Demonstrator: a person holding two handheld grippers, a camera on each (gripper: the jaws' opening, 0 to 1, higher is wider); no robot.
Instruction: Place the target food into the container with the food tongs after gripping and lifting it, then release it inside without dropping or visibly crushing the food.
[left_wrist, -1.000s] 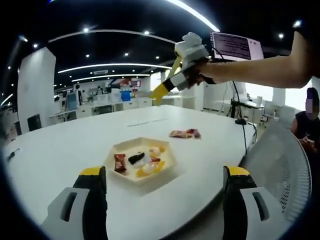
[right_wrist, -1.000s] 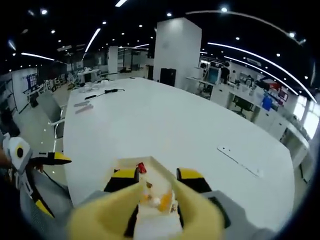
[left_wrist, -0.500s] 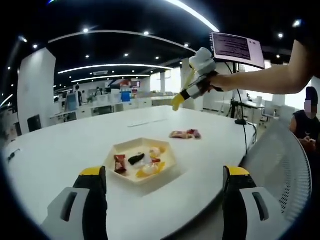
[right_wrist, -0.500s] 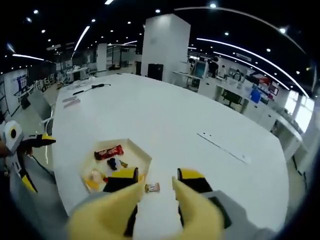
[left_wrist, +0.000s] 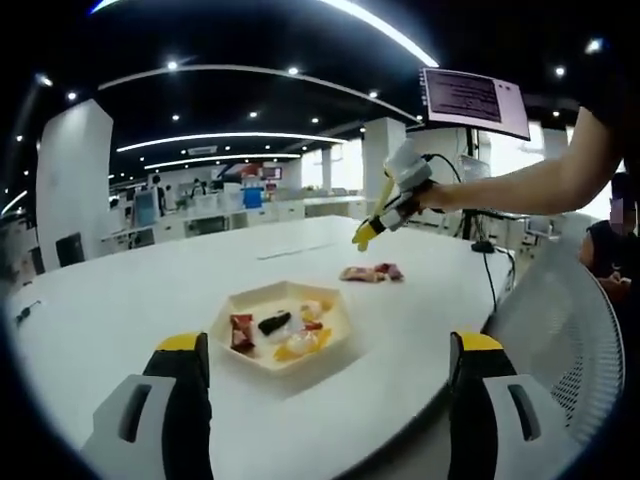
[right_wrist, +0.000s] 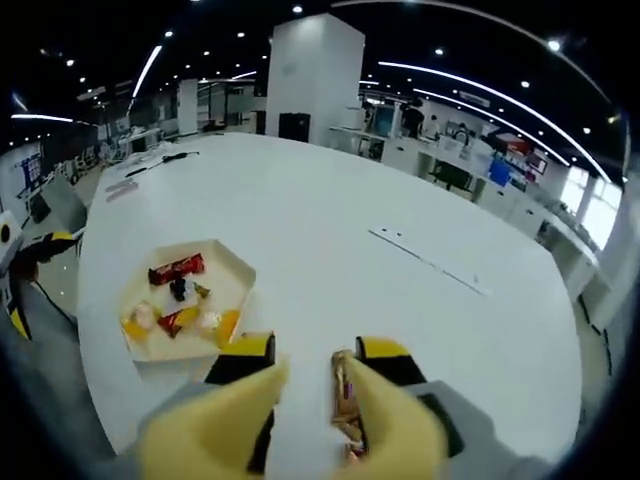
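A wide white surface (left_wrist: 120, 300) carries a pale hexagonal container (left_wrist: 283, 325) that already holds several small snacks: a red wrapped bar (right_wrist: 176, 268), a dark piece (left_wrist: 274, 322), and yellow and white pieces. No word on any wrapper is readable to me.

Beyond the container in the left gripper view, well apart from it, lie the wrapped snacks (left_wrist: 370, 272), reddish and brown, directly on the surface. In the right gripper view they (right_wrist: 347, 405) are just in front of the right gripper (right_wrist: 312, 395), touching or nearly touching the inner side of the right yellow tong arm; I cannot tell which. The tongs (right_wrist: 400, 440) are spread and grasp nothing.

In the left gripper view the right gripper (left_wrist: 368, 235) hangs in a person's hand (left_wrist: 430, 195) above the snacks, tips pointing down.

The left gripper (left_wrist: 325, 350) stays low near the surface edge, its fingers (left_wrist: 185, 385) wide apart and released.

A monitor (left_wrist: 474, 98) above shows text, too small to read.
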